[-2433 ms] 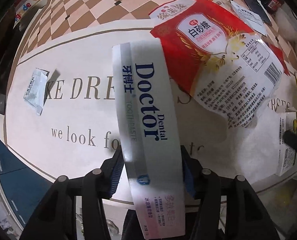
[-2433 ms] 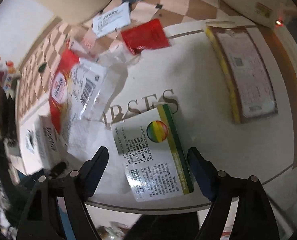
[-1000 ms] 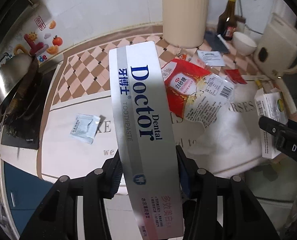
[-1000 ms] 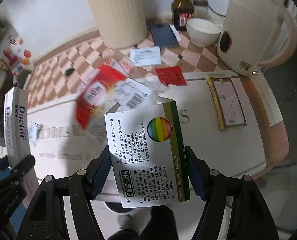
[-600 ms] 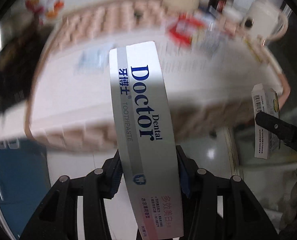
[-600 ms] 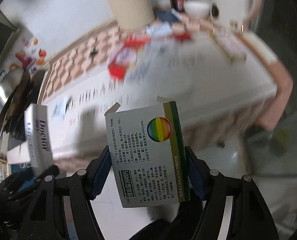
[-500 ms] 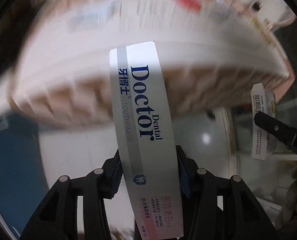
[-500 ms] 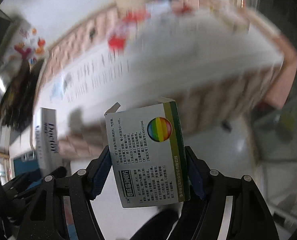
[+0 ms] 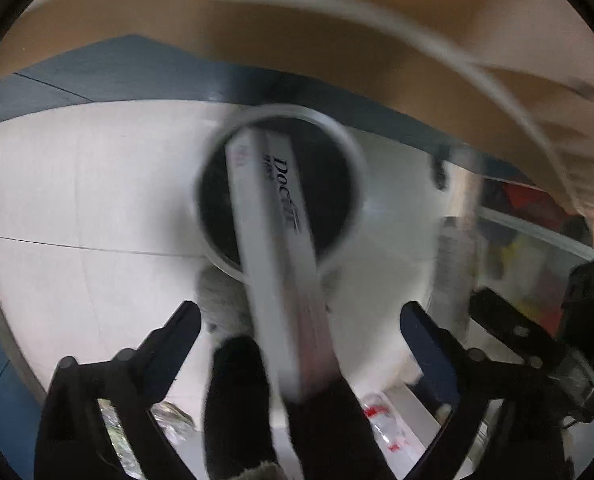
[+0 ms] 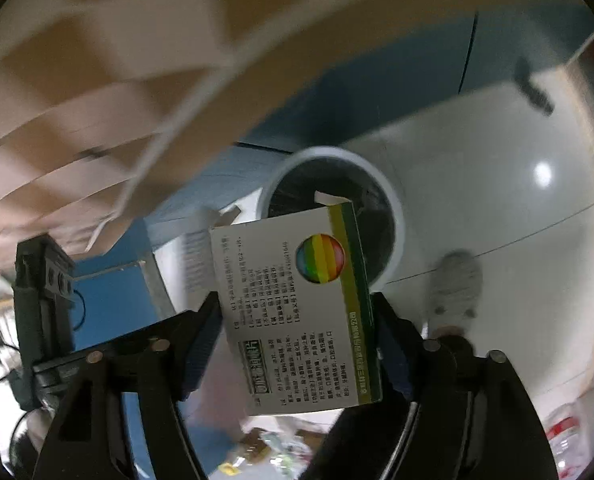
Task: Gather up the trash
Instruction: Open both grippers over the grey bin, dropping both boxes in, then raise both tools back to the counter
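In the left wrist view my left gripper is open, its fingers spread wide. The white "Doctor" toothpaste box is loose between them, blurred, tipping toward the round white trash bin with a dark inside on the floor below. In the right wrist view my right gripper is shut on a white medicine box with a green edge and a rainbow circle. It holds the box above the same trash bin.
The table's checked underside and cloth edge hang overhead. Blue cabinet fronts stand behind the bin. The floor is pale tile. A person's shoe stands right of the bin. The right gripper shows at the left view's right edge.
Both grippers swung from the tabletop down over the floor bin. The left gripper opened and let go of the toothpaste box, which is dropping toward the bin. The right still holds its box.
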